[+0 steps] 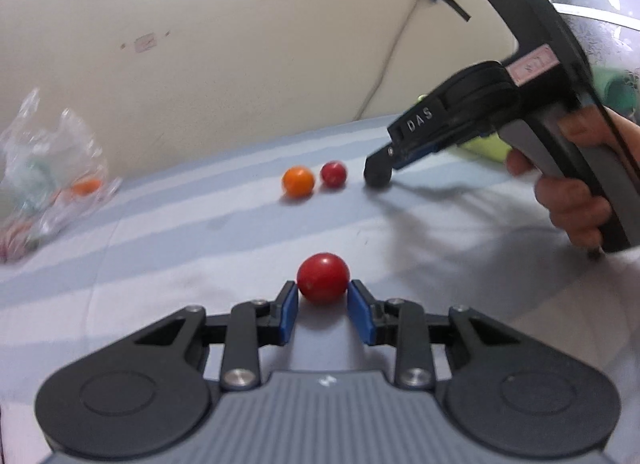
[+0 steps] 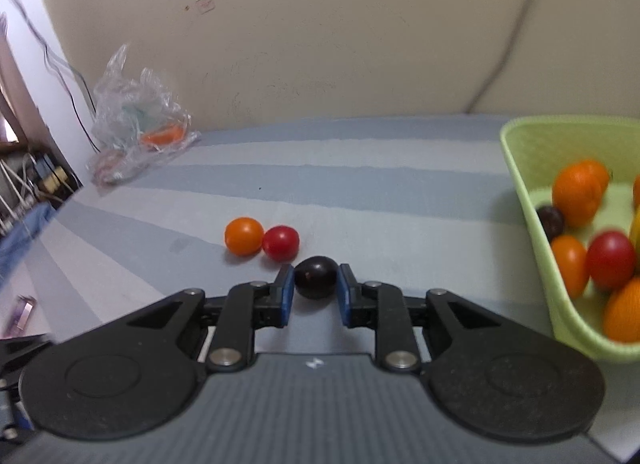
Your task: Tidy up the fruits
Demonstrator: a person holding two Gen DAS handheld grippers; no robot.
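Left fingers (image 1: 291, 300) pinch a glossy red tomato (image 1: 322, 278); right fingers (image 2: 286, 288) grip a dark plum (image 2: 315, 278)

Striped blue tablecloth (image 2: 360, 191) against cream wall (image 2: 320, 43).

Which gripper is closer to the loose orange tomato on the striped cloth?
Right. The right gripper, shut on a dark fruit, sits just beyond the red tomato touching the orange tomato. The left gripper brackets another red tomato, well short of it.
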